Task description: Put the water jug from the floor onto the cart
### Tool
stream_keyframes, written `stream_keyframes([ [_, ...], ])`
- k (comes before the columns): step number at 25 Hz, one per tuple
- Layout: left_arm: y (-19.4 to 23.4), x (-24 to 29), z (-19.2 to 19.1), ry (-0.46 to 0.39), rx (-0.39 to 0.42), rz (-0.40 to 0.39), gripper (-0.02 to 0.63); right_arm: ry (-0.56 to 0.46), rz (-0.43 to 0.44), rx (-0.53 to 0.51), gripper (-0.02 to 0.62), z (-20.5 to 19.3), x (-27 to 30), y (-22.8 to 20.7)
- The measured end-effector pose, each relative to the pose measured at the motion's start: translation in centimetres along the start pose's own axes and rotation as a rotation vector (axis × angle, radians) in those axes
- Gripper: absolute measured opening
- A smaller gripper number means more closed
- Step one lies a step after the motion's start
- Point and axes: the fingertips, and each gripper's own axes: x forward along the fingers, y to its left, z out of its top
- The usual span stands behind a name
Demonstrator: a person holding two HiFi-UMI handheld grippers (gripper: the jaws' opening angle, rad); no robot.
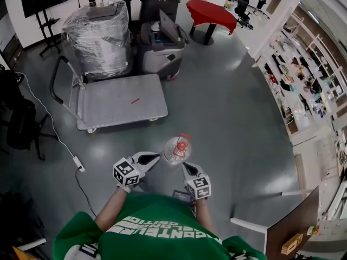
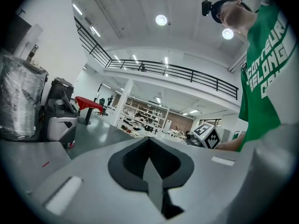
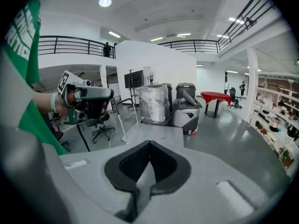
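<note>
Now, water jug [image 1: 177, 148]: we see it from above, red cap up, down between the two gripper tips.
Cart [image 1: 116, 106]: well apart from the jug — the jug is not on its flat deck.
Left gripper [image 2: 149, 140]: jaws clenched together, nothing between them.
Right gripper [image 3: 149, 144]: jaws pressed together too — empty, as far as we see.

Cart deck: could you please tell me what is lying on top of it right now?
Only a small red item shows on the cart deck; it is too small to identify. The water jug is off the cart, nearer the person. Nothing covers the deck's surface.
</note>
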Motion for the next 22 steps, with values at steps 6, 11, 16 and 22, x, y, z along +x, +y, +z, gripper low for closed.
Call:
stream_keyframes([
  [6, 5.9, -2.4, 0.9, -0.007, -0.03, 0.02, 0.011, 0.005, -0.004, -0.027, -0.006, 3.4, 5.4, 0.4],
  [11, 9.1, -3.6, 1.5, 0.002, -0.039, 0.011, 0.011, 0.025, -0.01, -0.036, -0.006, 4.9, 8.0, 1.1],
  [16, 11.2, -4.3, 1.7, -0.007, -0.066, 0.018, 0.011, 0.085, 0.021, -0.087, -0.006, 4.7, 9.9, 2.8],
  [22, 12.4, -3.6, 0.7, 0.017, -0.106, 0.006, 0.011, 0.112, 0.019, -0.086, -0.006, 4.5, 11.2, 1.4],
])
